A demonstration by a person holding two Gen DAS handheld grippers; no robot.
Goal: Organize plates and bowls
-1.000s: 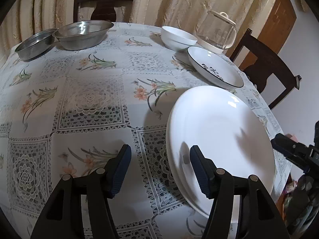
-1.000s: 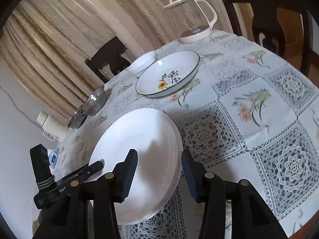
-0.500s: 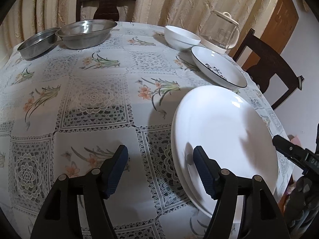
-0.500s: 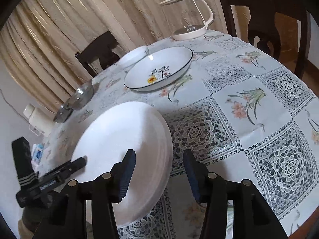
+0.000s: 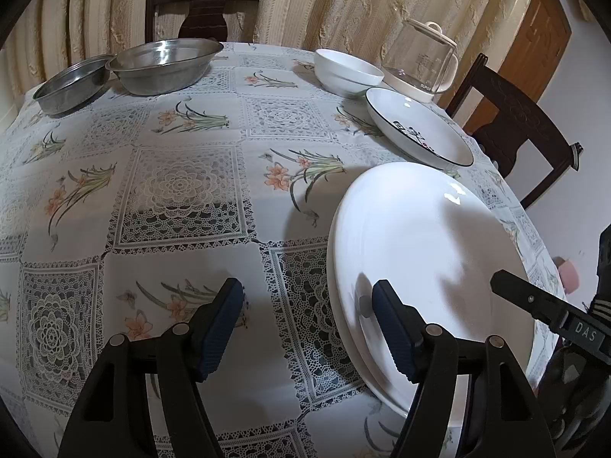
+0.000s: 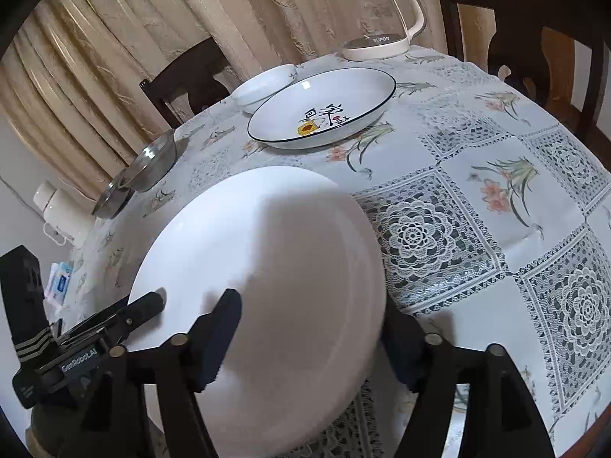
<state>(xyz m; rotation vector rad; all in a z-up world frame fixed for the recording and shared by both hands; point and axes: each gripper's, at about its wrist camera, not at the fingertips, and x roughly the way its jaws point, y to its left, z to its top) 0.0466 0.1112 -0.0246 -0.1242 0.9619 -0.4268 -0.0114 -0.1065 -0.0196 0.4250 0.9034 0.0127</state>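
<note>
The large plain white round plate (image 5: 427, 263) lies on the floral lace-patterned tablecloth (image 5: 183, 191) at the near right of the table, apparently atop a second white plate whose rim shows beneath it. The left gripper (image 5: 307, 320) is spread wide and holds nothing, its right pad over the plate's near rim and its left pad over bare cloth. The right gripper (image 6: 309, 339) is likewise wide open, its fingers either side of the plate's edge without clamping it.
</note>
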